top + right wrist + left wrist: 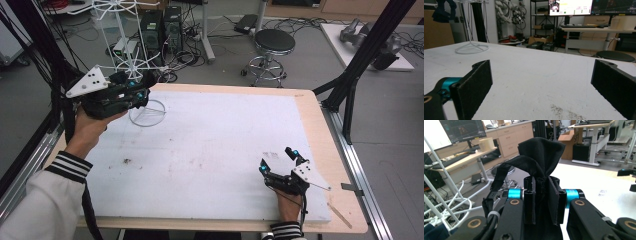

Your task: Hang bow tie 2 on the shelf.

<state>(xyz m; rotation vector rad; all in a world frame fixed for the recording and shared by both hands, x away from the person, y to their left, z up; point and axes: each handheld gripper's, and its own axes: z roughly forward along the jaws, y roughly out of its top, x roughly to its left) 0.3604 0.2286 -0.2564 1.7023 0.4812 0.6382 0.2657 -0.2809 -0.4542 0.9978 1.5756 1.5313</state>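
Black cloth (pixel 541 152) is clamped between the jaws of the left gripper (pixel 543 200), bunched above the pads, with a strap-like loop of the same fabric drooping to the side in the left gripper view. In the high view the left gripper (pixel 131 92) is held up off the surface at the far left corner of the table (pixel 320 130), just beside a white wire rack (pixel 127 45) whose round base ring (pixel 147 114) rests on the white board (pixel 210 150) that covers the tabletop. The cloth itself cannot be made out clearly in the high view.

At the near right corner of the board the right gripper (pixel 278 161) is rested low on the surface, its jaws spread wide apart with nothing between them; in the right gripper view (pixel 541 82) only bare white board is seen between the two black pads (pixel 477 82). A small dark smudge (pixel 127 161) is seen on the board toward the left. Beyond the table, a round black stool (pixel 274 41) stands on the grey floor.
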